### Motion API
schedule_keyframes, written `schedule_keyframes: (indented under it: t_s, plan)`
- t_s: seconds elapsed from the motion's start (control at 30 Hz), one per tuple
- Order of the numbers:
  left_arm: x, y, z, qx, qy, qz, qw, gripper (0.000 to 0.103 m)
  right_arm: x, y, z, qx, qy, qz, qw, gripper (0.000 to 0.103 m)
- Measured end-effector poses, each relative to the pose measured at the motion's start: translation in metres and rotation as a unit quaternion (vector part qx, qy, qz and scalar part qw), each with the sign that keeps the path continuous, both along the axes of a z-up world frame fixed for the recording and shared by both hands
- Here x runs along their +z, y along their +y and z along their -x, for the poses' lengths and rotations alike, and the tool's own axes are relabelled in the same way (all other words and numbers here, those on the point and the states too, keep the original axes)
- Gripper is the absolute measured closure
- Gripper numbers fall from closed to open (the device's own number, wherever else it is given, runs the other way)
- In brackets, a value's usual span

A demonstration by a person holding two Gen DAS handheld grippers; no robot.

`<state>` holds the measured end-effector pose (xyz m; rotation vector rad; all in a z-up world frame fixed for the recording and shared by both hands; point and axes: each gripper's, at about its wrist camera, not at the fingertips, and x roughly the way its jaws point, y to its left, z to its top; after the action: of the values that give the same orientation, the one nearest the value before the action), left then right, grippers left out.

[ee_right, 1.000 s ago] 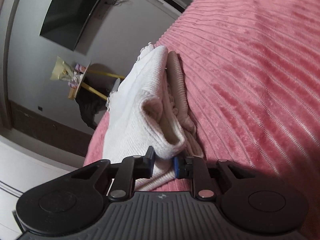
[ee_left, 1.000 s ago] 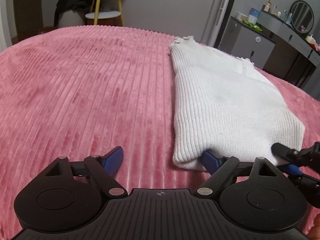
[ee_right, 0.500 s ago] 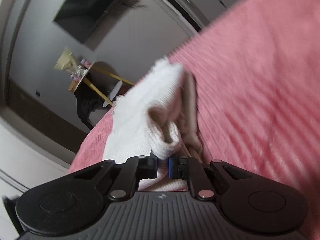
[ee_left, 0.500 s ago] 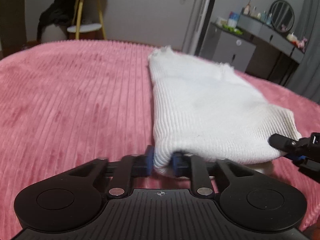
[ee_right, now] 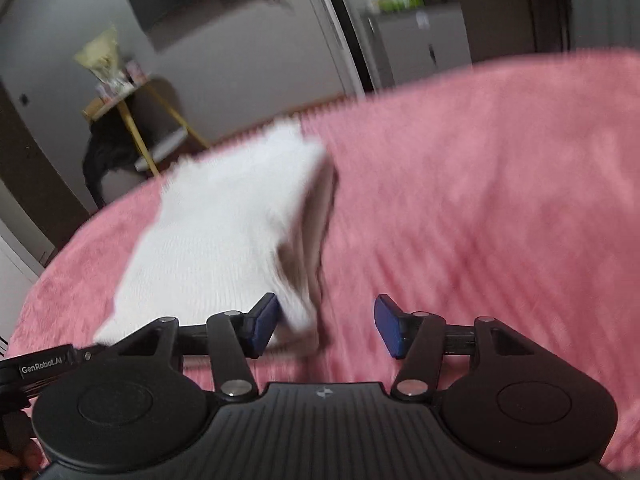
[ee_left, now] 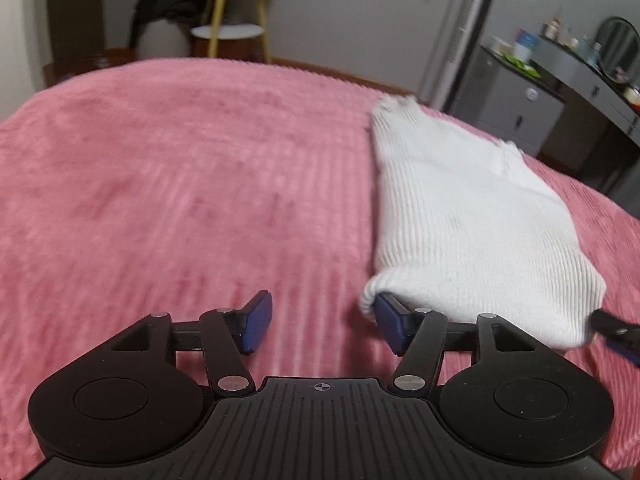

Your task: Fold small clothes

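A folded white ribbed knit garment (ee_left: 460, 216) lies on the pink bedspread (ee_left: 180, 184). My left gripper (ee_left: 320, 326) is open and empty; its right blue pad (ee_left: 390, 326) sits at the garment's near left corner, touching or just under the fold. In the right wrist view the garment (ee_right: 224, 240) is blurred, and my right gripper (ee_right: 326, 330) is open, its left pad (ee_right: 264, 326) against the garment's near right corner. The right gripper's fingers also show at the left wrist view's right edge (ee_left: 616, 328).
The pink ribbed bedspread (ee_right: 480, 200) spreads wide to the left of the garment and to its right. Beyond the bed stand a yellow-legged side table (ee_left: 228, 28) with dark clothing, a grey cabinet (ee_left: 516, 108) and a dresser with a mirror (ee_left: 616, 44).
Both grippers were shut on the garment's near corners half a second ago; both have opened and let go. The garment now rests flat on the bed. The views are motion-blurred.
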<state>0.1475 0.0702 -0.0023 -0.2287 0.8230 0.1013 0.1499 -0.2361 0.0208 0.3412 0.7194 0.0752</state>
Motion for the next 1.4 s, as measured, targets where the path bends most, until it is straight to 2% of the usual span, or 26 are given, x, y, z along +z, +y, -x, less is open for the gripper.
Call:
schedule_keyframes:
  t_s: [0.1, 0.13, 0.17, 0.2, 0.23, 0.3, 0.37, 0.4, 0.47, 0.57, 0.7, 0.77, 0.87, 1.0, 1.3, 1.4]
  plan:
    - [0.019, -0.001, 0.002, 0.010, -0.031, -0.022, 0.9992, 0.039, 0.013, 0.012, 0.001, 0.021, -0.045, 0.049, 0.998, 0.051]
    - [0.024, -0.002, -0.001, 0.005, -0.037, -0.015, 0.9992, 0.037, 0.014, 0.018, -0.002, 0.033, -0.055, 0.067, 0.996, 0.057]
    - [0.027, -0.003, -0.008, -0.002, -0.039, -0.005, 0.9992, 0.034, 0.014, 0.025, -0.006, 0.049, -0.064, 0.082, 0.993, 0.071]
    - [0.029, -0.006, -0.015, -0.007, -0.041, 0.000, 0.9991, 0.034, 0.014, 0.032, -0.012, 0.065, -0.072, 0.091, 0.991, 0.077]
    - [0.029, -0.010, -0.024, -0.014, -0.041, 0.001, 0.9990, 0.034, 0.014, 0.038, -0.020, 0.079, -0.077, 0.098, 0.989, 0.083]
    - [0.024, -0.021, -0.041, -0.040, -0.027, 0.000, 0.9988, 0.033, 0.013, 0.048, -0.034, 0.090, -0.086, 0.121, 0.985, 0.087]
    - [0.012, -0.028, -0.056, -0.059, -0.003, -0.007, 0.9982, 0.031, 0.008, 0.054, -0.042, 0.089, -0.089, 0.152, 0.980, 0.087]
    - [0.005, -0.032, -0.061, -0.061, 0.008, -0.018, 0.9980, 0.025, 0.004, 0.054, -0.045, 0.090, -0.085, 0.163, 0.979, 0.087]
    - [-0.007, -0.032, -0.068, -0.062, 0.015, -0.029, 0.9976, 0.020, -0.009, 0.054, -0.051, 0.098, -0.061, 0.187, 0.976, 0.087]
    - [-0.014, -0.035, -0.066, -0.064, 0.015, -0.035, 0.9972, 0.014, -0.023, 0.055, -0.050, 0.113, -0.060, 0.211, 0.969, 0.087]
    - [0.005, -0.035, -0.064, -0.055, -0.001, -0.048, 0.9973, 0.016, -0.010, 0.049, -0.057, 0.103, -0.052, 0.179, 0.977, 0.086]
    - [0.014, -0.037, -0.066, -0.050, -0.019, -0.063, 0.9965, 0.015, 0.001, 0.044, -0.059, 0.084, -0.071, 0.156, 0.982, 0.079]
    - [0.013, -0.048, -0.082, -0.058, -0.007, -0.067, 0.9960, 0.013, 0.008, 0.048, -0.070, 0.059, -0.090, 0.174, 0.979, 0.075]
    - [0.002, -0.068, -0.104, -0.079, 0.033, -0.103, 0.9910, 0.007, -0.012, 0.057, -0.094, 0.076, -0.063, 0.217, 0.971, 0.075]
    - [-0.013, -0.079, -0.115, -0.079, 0.036, -0.124, 0.9885, 0.000, -0.030, 0.054, -0.108, 0.073, -0.050, 0.251, 0.964, 0.073]
    - [-0.004, -0.080, -0.111, -0.086, 0.028, -0.145, 0.9852, 0.000, -0.026, 0.049, -0.112, 0.066, -0.033, 0.253, 0.965, 0.062]
